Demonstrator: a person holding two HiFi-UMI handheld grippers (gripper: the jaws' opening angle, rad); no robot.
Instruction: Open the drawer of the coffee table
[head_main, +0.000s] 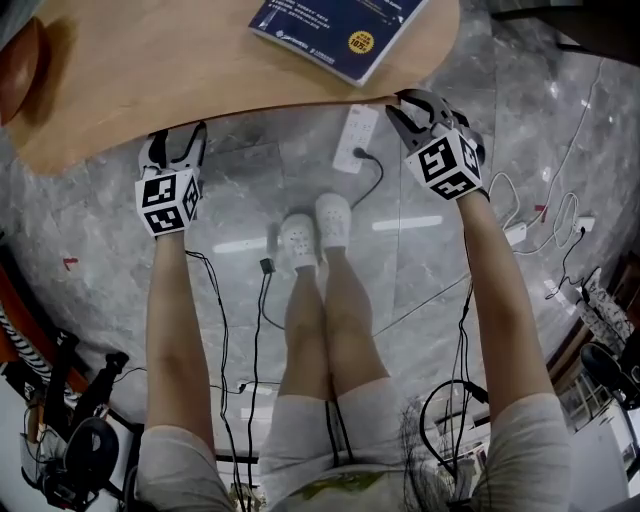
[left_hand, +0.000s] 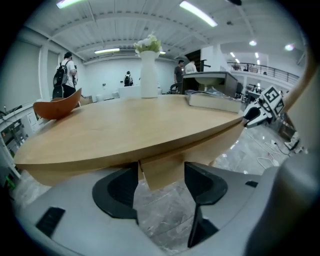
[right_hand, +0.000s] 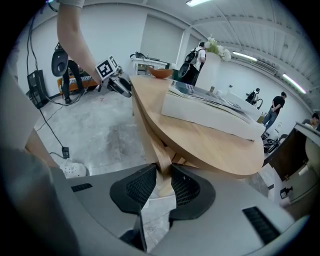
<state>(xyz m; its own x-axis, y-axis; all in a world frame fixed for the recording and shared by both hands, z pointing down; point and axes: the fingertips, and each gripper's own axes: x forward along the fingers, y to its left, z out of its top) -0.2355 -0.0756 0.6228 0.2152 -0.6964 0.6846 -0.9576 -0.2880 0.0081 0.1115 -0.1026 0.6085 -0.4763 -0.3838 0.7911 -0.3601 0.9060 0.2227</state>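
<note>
**Drawer not out yet: 1 grip made, 1 to go**

The coffee table (head_main: 200, 90) is at the top of the head view with a book (head_main: 340, 28) on it. The drawer should be under the near edge, between your 2 grippers. No drawer box shows pulled out from under the top, so I judge it closed.

Your right gripper (right_hand: 164, 184) has its jaws narrow and clamped on the right tab (right_hand: 161, 159), a wooden piece hanging below the tabletop, with pads pressed to both faces. Your left gripper (left_hand: 161, 187) has its jaws wide. The left tab (left_hand: 161, 172), also wood, stands between them near the tips and is not squeezed as far as I can see.

Both grippers are at the table edge, well apart.

- **Done:** both grippers are placed and the right hold is on.
- **To do:** close your left jaws on its tab, then pull both toward you together and level so the drawer doesn't jam.

The vase (left_hand: 149, 75) and bowl (left_hand: 57, 106) sit far back on the top, out of your way
</note>
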